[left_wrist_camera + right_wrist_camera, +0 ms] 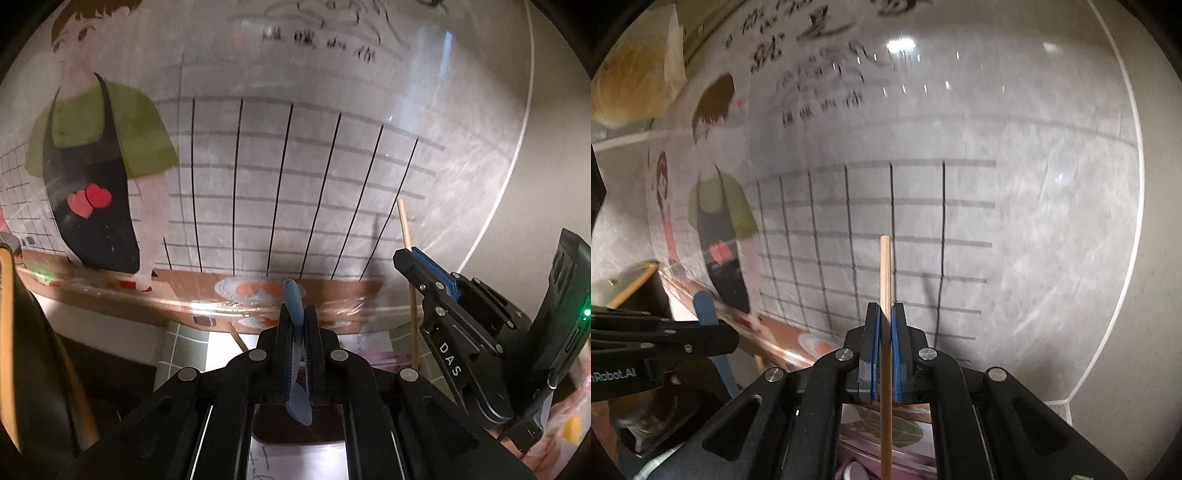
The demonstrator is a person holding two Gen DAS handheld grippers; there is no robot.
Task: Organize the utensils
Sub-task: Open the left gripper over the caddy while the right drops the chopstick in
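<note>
My left gripper (297,314) is shut on a blue utensil handle (294,301), which stands upright between the pads and pokes out above and below them. My right gripper (885,314) is shut on a wooden chopstick (885,273), held upright with its tip above the fingers. In the left wrist view the right gripper (406,254) is at the right with the chopstick (403,223) sticking up from it. In the right wrist view the left gripper (731,338) is at the left with the blue handle (705,306).
A wall (535,147) covered with a plastic sheet and a cartoon kitchen poster (96,155) stands close in front. A second wooden stick (236,338) leans below the poster. A dark container with a yellow-edged object (631,280) sits at the left.
</note>
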